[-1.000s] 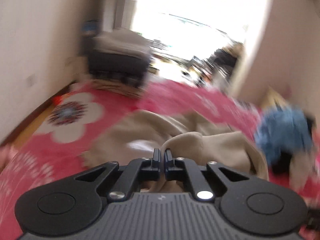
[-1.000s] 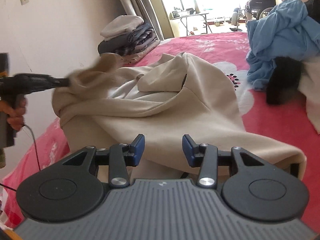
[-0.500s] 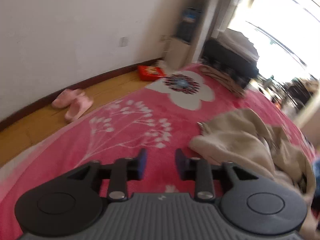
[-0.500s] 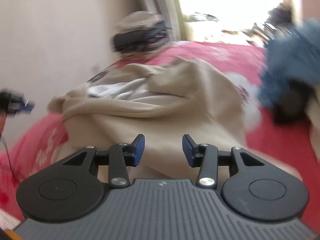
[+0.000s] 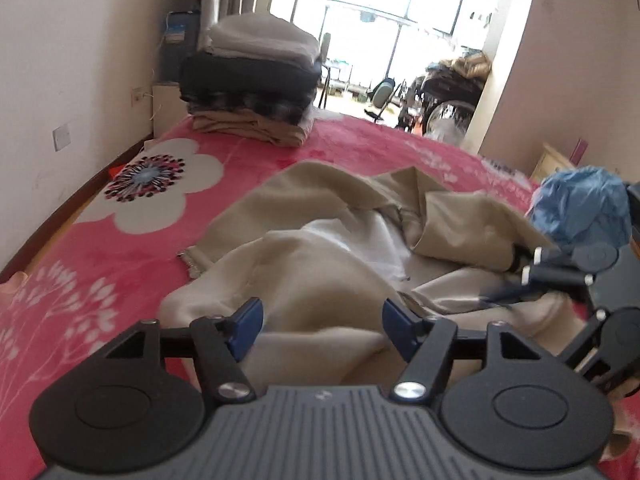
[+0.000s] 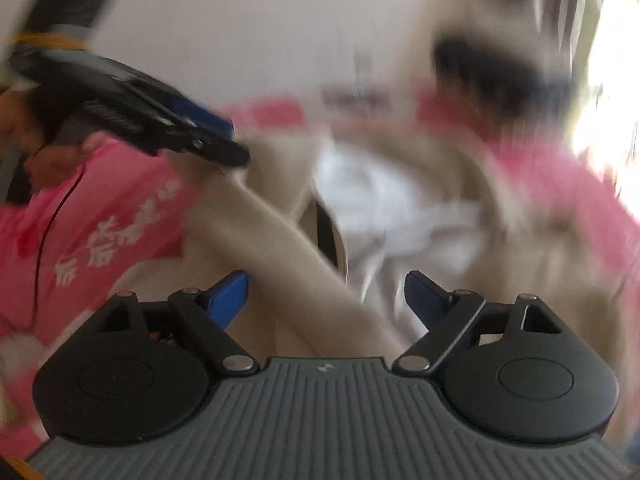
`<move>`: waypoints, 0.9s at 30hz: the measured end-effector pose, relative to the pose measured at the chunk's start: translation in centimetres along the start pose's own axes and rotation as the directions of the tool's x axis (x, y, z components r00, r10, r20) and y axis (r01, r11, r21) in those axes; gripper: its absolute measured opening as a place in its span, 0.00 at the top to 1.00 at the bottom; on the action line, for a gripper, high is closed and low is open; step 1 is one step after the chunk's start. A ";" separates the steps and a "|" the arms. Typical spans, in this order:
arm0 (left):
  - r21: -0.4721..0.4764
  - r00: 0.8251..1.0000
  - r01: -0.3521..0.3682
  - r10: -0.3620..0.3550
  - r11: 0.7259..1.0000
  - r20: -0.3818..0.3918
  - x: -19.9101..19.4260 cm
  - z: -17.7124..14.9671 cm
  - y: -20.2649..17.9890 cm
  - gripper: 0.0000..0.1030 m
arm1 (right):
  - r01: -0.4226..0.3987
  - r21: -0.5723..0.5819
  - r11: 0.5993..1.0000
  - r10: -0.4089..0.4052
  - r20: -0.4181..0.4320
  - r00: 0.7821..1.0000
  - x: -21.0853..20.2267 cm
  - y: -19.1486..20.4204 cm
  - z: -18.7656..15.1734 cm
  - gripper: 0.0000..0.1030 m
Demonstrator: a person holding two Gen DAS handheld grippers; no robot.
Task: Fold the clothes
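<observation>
Plainly, both tools are released: the left gripper (image 5: pixel 322 330) has its blue-padded jaws spread wide, holding nothing, poised just over the near edge of the beige garment (image 5: pixel 340 248), and the right gripper (image 6: pixel 326 296) is likewise wide apart and empty, with beige cloth showing between and beyond its jaws. The garment lies crumpled in the middle of the red floral blanket (image 5: pixel 132 248), its pale white lining (image 5: pixel 360 236) turned up in the centre. From the left wrist view the scene is sharp: a stack of folded clothes (image 5: pixel 252 80) sits at the far end of the blanket against the wall, a heap of blue clothing (image 5: pixel 580 204) lies to the right, and the right gripper (image 5: pixel 516 276) comes in from the right edge with its tips at the garment's right side, though whether they touch the cloth cannot be told. The right wrist view is heavily smeared by motion, yet it alone shows the left gripper (image 6: pixel 224 140) from the side, slanting down toward the garment (image 6: pixel 256 240), with the person's hand (image 6: pixel 44 152) around its handle and a thin dark cable (image 6: pixel 52 220) hanging below. White marks on the blanket (image 6: pixel 100 184) in that view are flower sprigs, not lettering; no brand or readable writing shows in either view.
</observation>
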State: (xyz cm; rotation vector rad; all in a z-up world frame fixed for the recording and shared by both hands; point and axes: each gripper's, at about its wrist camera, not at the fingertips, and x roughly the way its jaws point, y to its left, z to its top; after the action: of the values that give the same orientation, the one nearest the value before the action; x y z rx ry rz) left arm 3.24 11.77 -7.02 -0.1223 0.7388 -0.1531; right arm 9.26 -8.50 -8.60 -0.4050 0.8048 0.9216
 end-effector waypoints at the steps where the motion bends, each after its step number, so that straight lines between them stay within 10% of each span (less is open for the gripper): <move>1: 0.008 1.000 -0.008 0.008 1.000 -0.009 0.8 0.0 -0.1 0.35 | -0.026 0.057 0.998 0.030 -0.076 0.997 0.9 -0.3 -0.1 0.45; 3: 0.022 0.999 -0.021 0.021 1.000 -0.025 1.8 -0.2 -0.2 0.35 | -0.067 0.086 0.994 0.079 -0.150 0.986 0.9 0.2 -1.1 0.76; 9: 0.091 0.997 -0.043 0.048 0.995 -0.052 2.9 -0.7 -0.5 0.35 | -0.304 -0.017 0.953 0.285 -0.298 0.911 -4.0 4.6 -5.4 0.89; 13: 0.118 0.996 -0.059 0.066 0.991 -0.054 2.7 -0.8 -0.5 0.37 | -0.352 -0.119 0.928 0.254 -0.487 0.836 -8.2 5.7 -9.1 0.89; 18: 0.149 0.995 -0.079 0.086 0.986 -0.043 2.2 -0.9 -0.6 0.38 | -0.206 -0.181 0.962 0.058 -0.598 0.799 -14.2 2.5 -12.5 0.90; 22: 0.173 0.994 -0.095 0.102 0.980 -0.034 1.9 -0.9 -0.7 0.38 | 0.116 -0.116 0.986 -0.160 -0.516 0.842 -18.2 -3.0 -13.9 0.90; 24: 0.185 0.993 -0.103 0.110 0.977 -0.029 1.7 -0.9 -0.7 0.40 | 0.292 0.072 0.954 -0.240 -0.408 0.881 -20.7 -6.5 -14.8 0.90; 27: 0.214 0.993 -0.116 0.117 0.970 0.008 0.3 -0.7 -1.2 0.40 | 0.428 0.425 0.798 -0.342 -0.266 0.901 -24.1 -10.5 -17.3 0.91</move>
State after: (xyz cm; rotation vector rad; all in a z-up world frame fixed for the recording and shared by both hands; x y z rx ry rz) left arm 2.86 10.52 -7.57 0.1271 0.7271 -0.1205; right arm 1.92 -38.32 -1.68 -0.2052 1.0322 0.2820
